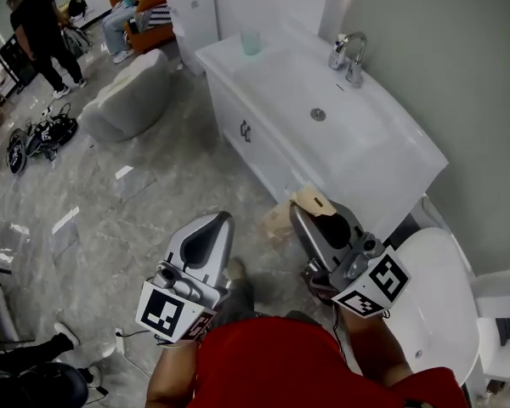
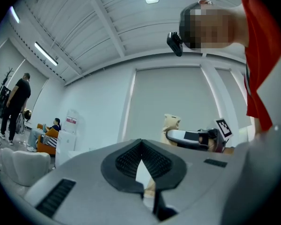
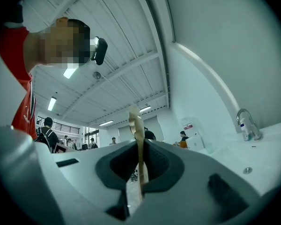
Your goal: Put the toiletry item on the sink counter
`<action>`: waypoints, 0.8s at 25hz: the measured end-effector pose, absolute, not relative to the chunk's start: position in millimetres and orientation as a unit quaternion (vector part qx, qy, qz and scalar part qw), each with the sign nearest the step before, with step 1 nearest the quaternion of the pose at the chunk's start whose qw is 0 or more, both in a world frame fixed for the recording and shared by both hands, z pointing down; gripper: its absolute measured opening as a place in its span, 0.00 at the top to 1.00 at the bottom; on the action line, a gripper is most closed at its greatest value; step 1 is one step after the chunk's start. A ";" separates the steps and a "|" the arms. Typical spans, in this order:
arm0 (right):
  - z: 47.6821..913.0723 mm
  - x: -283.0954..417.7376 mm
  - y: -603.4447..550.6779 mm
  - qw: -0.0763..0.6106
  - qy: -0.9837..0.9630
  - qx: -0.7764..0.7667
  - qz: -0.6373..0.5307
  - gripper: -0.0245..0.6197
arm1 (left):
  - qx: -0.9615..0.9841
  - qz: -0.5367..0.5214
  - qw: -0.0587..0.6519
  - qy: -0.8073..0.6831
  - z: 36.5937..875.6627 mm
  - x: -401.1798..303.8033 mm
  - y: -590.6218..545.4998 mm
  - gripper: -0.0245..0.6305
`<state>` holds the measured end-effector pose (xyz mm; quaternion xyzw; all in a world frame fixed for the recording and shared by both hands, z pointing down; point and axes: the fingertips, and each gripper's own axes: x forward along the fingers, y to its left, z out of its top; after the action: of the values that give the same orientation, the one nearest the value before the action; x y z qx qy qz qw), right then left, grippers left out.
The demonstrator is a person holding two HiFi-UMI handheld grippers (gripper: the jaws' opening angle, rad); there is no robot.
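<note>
My right gripper (image 1: 311, 212) is shut on a thin, flat tan packet (image 1: 313, 199), which sticks up edge-on between the pads in the right gripper view (image 3: 136, 121). It hangs in the air just short of the near end of the white sink counter (image 1: 382, 155). The basin's drain (image 1: 318, 114) and chrome faucet (image 1: 348, 56) lie farther along the counter. My left gripper (image 1: 221, 221) hangs beside it over the floor, jaws together and holding nothing (image 2: 141, 142). The left gripper view also shows the right gripper (image 2: 187, 137) and the packet (image 2: 171, 122).
A pale green cup (image 1: 252, 42) stands at the counter's far end. A white round toilet lid (image 1: 433, 296) is at my right. A grey beanbag (image 1: 132, 96) and bags lie on the marble floor to the left, where people stand and sit.
</note>
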<state>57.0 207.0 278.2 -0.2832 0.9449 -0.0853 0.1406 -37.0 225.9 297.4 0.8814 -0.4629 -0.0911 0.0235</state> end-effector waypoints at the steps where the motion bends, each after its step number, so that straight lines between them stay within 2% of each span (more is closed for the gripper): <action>1: 277.4 51.0 195.4 0.141 0.943 -0.289 -0.085 0.90 | 0.884 -0.089 0.023 -0.459 296.7 -43.5 214.0 0.94; 11: 266.1 4.2 98.3 0.151 0.923 -0.345 -0.080 0.90 | 0.905 -0.100 0.019 -0.413 287.7 -105.4 114.8 0.94; 20: 257.1 -11.5 41.1 0.147 0.921 -0.355 -0.063 0.90 | 0.901 -0.107 0.039 -0.418 295.4 -129.6 50.8 0.94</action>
<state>-11.5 41.1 257.1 -0.3547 0.9211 -0.0627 0.1474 -129.6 50.8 295.4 0.9014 -0.4177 -0.1070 0.0391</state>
